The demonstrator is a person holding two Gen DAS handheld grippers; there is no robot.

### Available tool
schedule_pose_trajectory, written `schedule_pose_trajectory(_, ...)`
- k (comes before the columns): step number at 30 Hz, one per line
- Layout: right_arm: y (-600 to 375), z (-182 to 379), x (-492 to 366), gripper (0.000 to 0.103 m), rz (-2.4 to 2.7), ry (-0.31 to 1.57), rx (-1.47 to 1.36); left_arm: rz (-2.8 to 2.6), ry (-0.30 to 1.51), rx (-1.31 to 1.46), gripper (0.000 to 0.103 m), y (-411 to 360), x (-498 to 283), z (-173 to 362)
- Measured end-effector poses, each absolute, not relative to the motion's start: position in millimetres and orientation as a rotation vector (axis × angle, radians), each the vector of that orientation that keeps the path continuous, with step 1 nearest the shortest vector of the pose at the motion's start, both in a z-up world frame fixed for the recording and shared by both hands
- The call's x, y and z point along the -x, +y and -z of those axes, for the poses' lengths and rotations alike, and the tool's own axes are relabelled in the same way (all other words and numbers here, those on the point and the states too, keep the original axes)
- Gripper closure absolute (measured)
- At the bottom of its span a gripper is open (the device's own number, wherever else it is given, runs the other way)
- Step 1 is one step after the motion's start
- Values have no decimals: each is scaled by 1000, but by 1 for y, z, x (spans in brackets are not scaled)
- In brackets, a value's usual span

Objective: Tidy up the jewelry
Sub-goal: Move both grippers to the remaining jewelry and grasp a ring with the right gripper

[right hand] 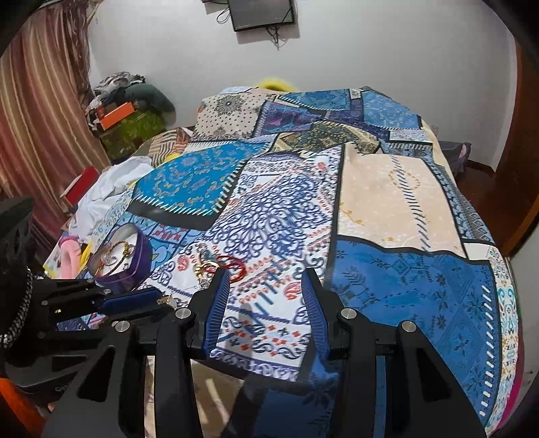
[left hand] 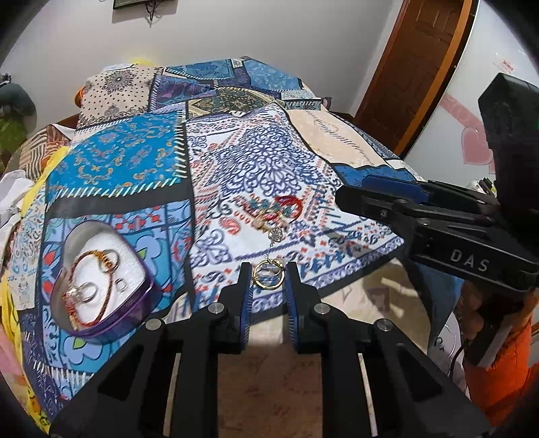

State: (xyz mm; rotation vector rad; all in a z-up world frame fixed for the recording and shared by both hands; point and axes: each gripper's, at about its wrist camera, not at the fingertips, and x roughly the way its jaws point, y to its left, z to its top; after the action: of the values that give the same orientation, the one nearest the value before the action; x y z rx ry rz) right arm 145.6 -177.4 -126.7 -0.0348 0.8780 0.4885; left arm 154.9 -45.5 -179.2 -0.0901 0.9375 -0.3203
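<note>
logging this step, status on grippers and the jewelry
Left gripper closed on gold hoop earring. Right gripper open, empty. Purple jewelry box open, bangle inside. Red bangle loose on bedspread. Nothing in the way.

Purple jewelry box (left hand: 111, 289): contents tangled, individual pieces indistinct; in the right wrist view its near wall (right hand: 123, 274) hides most of the interior. Gold hoop (left hand: 268, 275): sits between the left gripper (left hand: 268, 281) fingers; contact with the pads is unclear. Jewelry pile on the bedspread (left hand: 269, 210): blurred, pieces inseparable from the printed pattern. Wall frame (left hand: 143, 3): cut off by the top edge. Clutter at far left (right hand: 121, 101): too small to identify. Right gripper (left hand: 367, 195): fingertip gap not discernible in the left view.
</note>
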Motion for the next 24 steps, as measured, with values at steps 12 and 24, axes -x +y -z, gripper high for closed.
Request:
schedule_pose_trajectory(12,-132,137,-142,66,-640,917,68,330,939,118,77,-22,-144,180)
schedule_pose_trajectory(24,-104,155,-147,86,-640,976,128,312,919,164,67,2,-136,185)
